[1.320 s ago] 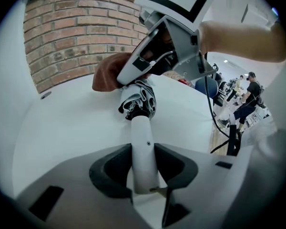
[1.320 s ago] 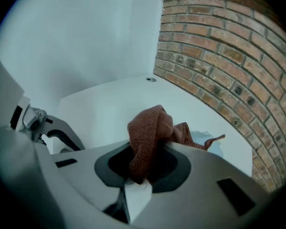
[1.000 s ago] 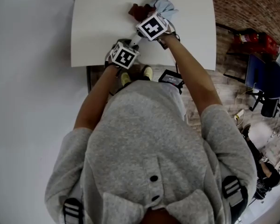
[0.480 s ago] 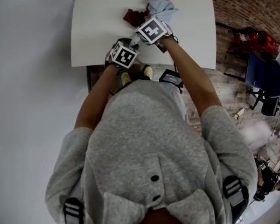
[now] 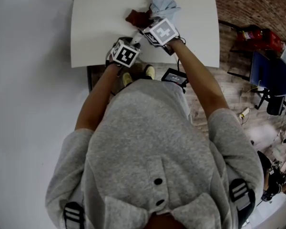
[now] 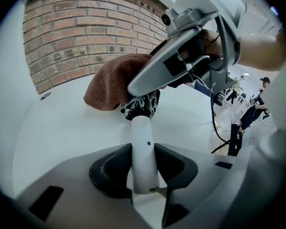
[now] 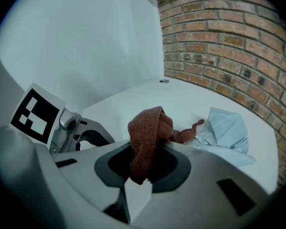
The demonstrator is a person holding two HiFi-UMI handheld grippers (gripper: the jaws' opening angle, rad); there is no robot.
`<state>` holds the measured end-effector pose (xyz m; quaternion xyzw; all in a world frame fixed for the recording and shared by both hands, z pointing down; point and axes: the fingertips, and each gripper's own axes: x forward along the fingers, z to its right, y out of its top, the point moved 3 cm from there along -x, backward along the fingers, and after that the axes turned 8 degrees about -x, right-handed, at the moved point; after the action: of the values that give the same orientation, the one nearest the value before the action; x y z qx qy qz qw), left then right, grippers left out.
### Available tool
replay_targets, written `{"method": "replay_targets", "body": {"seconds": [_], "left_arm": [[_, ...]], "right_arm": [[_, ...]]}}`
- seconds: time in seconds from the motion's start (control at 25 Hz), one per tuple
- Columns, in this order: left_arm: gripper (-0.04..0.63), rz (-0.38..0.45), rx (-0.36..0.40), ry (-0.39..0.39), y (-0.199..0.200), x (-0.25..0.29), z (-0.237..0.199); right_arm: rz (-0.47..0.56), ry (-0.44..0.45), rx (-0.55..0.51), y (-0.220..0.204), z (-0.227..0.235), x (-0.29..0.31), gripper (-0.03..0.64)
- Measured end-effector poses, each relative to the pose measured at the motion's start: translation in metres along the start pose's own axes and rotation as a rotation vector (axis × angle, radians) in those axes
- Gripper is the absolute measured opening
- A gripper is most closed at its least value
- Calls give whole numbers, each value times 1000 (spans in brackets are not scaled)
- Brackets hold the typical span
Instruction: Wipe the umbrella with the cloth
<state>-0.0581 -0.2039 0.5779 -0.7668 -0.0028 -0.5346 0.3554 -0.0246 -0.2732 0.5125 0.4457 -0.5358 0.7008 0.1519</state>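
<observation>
Left gripper (image 6: 144, 168) has its jaws closed narrowly on the white handle (image 6: 142, 137) of the umbrella (image 6: 142, 106), which runs straight away from it over the white table (image 5: 100, 23). Just past the handle the umbrella shows a black-and-white patterned band. Right gripper (image 7: 143, 163), just to the right and a little farther out, clamps the brown cloth (image 7: 148, 132). The cloth bunches up between its jaws and drapes over the patterned band on the far side. Pale blue fabric (image 7: 226, 130) lies crumpled on the table just right of the cloth, and I cannot tell whether it is part of the umbrella. Each gripper carries a marker cube (image 5: 162, 31) printed with black-and-white squares. A brick wall (image 7: 229, 46) stands beyond the table.
</observation>
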Motion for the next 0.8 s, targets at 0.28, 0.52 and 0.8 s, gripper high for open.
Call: {"method": "replay_targets", "body": {"seconds": [0.28,0.52,0.8], "left_arm": [[156,-6,0,1,0,2,-2],[156,-6,1,2,0,2,-4],[156,-5,5,3,2,1,-6]], "right_arm": [[21,10,25,-12,0,-13,80],[22,30,68,-31,3,-21,80],[19,44,145,-51,15,-27,80]]}}
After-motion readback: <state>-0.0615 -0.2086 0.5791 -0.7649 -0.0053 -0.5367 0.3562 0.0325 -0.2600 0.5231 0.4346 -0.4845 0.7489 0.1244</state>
